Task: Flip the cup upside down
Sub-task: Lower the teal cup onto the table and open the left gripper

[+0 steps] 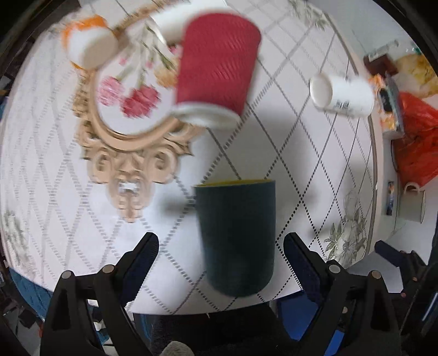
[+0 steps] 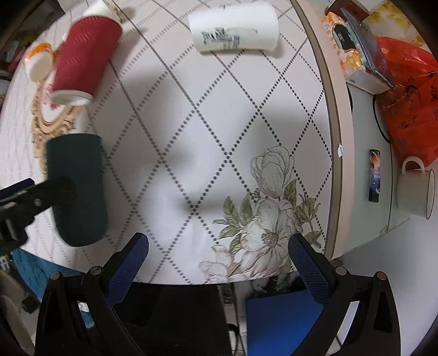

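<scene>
A dark green ribbed cup [image 1: 236, 235] with a yellow inside stands upright on the table [image 1: 287, 142] near its front edge, between the wide-apart fingers of my open left gripper [image 1: 220, 249]. It also shows in the right wrist view [image 2: 78, 189], with a left finger [image 2: 52, 191] beside it. A red ribbed cup [image 1: 216, 68] stands rim-down behind it, seen also in the right wrist view [image 2: 82, 63]. A white cup [image 1: 342, 94] lies on its side at the right, and shows in the right wrist view [image 2: 235, 27]. My right gripper [image 2: 219, 252] is open and empty over the floral print.
An orange and white cup [image 1: 87, 43] lies at the back left, near another white cup [image 1: 169, 24]. A side surface at the right holds a white mug [image 2: 416, 191], a dark lighter [image 2: 374, 175], an orange bag [image 2: 408, 109] and boxes [image 2: 356, 63]. The table edge is close below both grippers.
</scene>
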